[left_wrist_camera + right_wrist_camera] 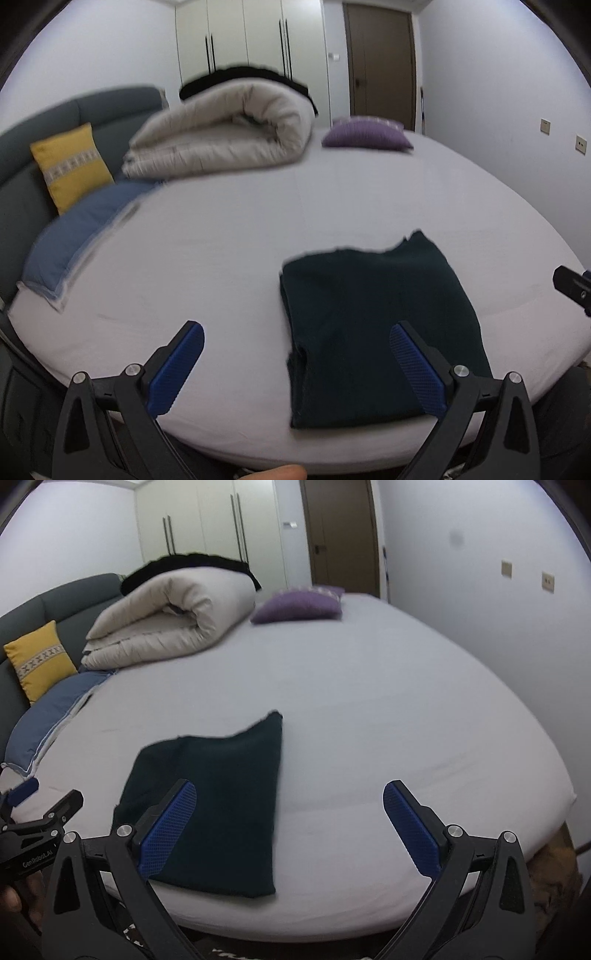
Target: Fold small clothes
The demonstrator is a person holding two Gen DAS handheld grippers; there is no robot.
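A dark green folded garment (376,325) lies flat near the front edge of the bed (258,236); it also shows in the right wrist view (218,797). My left gripper (295,336) is open and empty, held above the bed's front edge, with its right finger over the garment's near part. My right gripper (290,794) is open and empty, with its left finger over the garment's near left part. The left gripper's body (37,834) shows at the left edge of the right wrist view.
A rolled beige duvet (173,616) and a purple cushion (299,605) lie at the far side of the bed (369,709). A blue pillow (51,716) and a yellow cushion (38,661) sit at the left against a grey headboard (74,598).
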